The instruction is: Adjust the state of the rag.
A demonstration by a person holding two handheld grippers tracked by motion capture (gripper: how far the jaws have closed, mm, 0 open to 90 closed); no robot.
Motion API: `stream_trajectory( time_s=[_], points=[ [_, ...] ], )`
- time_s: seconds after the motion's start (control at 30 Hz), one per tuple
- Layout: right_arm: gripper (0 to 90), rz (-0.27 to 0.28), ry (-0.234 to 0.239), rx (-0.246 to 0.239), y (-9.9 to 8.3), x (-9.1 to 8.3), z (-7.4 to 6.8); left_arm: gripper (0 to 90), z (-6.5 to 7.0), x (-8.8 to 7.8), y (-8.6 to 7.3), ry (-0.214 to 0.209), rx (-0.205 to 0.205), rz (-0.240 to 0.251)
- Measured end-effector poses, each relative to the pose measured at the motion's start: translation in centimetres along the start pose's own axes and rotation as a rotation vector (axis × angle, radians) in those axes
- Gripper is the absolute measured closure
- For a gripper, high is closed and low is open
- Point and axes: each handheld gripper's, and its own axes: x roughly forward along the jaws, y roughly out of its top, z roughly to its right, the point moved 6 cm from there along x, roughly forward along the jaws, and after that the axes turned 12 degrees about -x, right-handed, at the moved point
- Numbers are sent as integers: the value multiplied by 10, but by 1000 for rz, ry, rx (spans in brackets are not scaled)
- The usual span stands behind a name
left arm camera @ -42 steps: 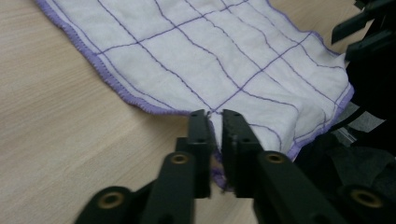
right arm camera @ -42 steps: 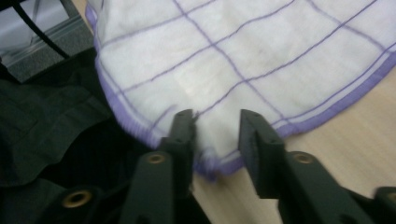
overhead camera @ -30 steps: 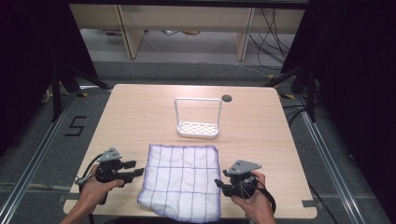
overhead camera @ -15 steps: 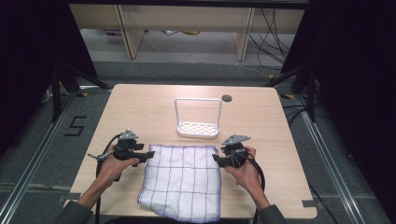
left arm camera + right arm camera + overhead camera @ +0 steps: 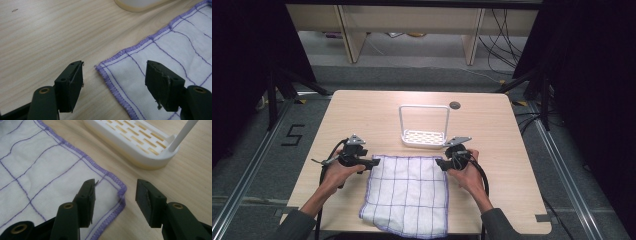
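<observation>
Cloth (image 5: 408, 194), white, purple-checked: far corners straddled by left gripper (image 5: 113, 82), jaws just widened, and right gripper (image 5: 115, 197), both open, empty; next, close on corners.

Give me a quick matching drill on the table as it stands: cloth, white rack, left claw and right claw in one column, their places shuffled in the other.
Things:
1. cloth
2. white rack
3. left claw
4. right claw

Places:
A. open, astride the cloth's far right corner
B. spread flat on the near part of the table
C. open, astride the cloth's far left corner
D. standing past the cloth's far edge, near the table's middle

Pairs: 1-B, 2-D, 3-C, 4-A
</observation>
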Motion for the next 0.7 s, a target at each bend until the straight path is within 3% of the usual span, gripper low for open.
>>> stream_trajectory(
  time_s=[0.17,0.3,0.37,0.4,0.43,0.47,0.5,0.57,0.6,0.67,0.7],
  points=[
    [512,4,-9,-3,3,6,2,302,-1,5,-1,6,19,-13],
    [531,-27,-7,-2,2,9,3,327,-1,7,0,9,25,-3],
    [560,-37,-6,-24,0,15,5,363,0,8,0,9,40,-13],
    [584,-44,-10,-11,0,16,5,407,1,9,1,8,42,6],
    [617,-39,-8,-35,-1,20,6,455,1,9,0,-5,63,-7],
    [656,-51,0,-14,-2,19,6,489,1,10,1,-8,73,-7],
    [681,-49,-5,-25,-2,20,7,522,2,11,1,-13,75,-2],
    [774,-31,1,-23,-2,23,8,630,3,13,1,-14,91,6],
    [805,-38,7,-37,-2,23,9,699,2,13,1,-17,120,-9],
    [870,-34,8,-19,-2,24,11,862,3,16,1,-14,121,-9],
    [877,-28,2,-17,-1,24,11,882,2,17,2,-11,127,0]
  ],
)
